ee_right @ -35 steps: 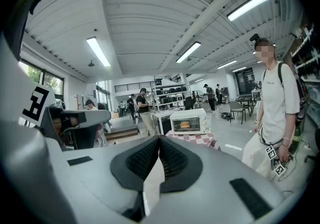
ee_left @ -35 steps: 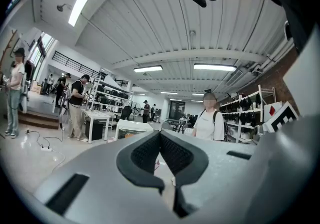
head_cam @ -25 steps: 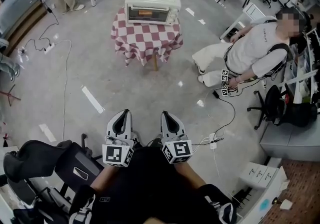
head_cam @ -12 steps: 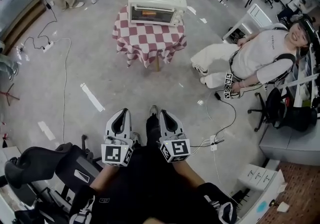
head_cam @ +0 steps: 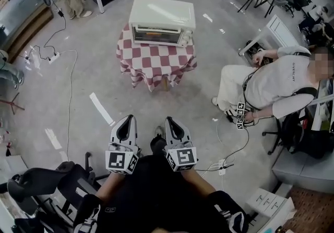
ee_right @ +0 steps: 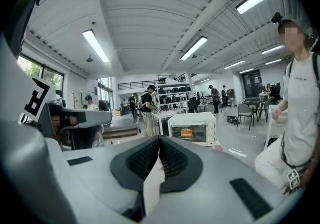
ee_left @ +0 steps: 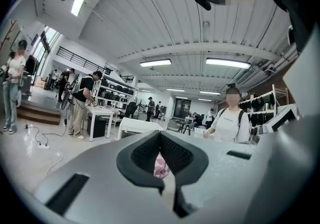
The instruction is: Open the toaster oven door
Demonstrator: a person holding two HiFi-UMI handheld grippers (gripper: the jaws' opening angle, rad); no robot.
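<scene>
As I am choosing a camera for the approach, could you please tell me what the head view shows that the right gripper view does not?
Only the head view: the white cable trailing over the floor and the wearer's own lap, in black. Only the right gripper view: the ceiling light strips. Both: the white toaster oven with its door closed, the person in a white shirt, and the right tool, shut and empty.

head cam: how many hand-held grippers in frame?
2 for sure: the left hand-held gripper and right hand-held gripper, low centre, both shut and empty. The seated person at right holds marker cubes that may belong to more, mostly hidden.
</scene>
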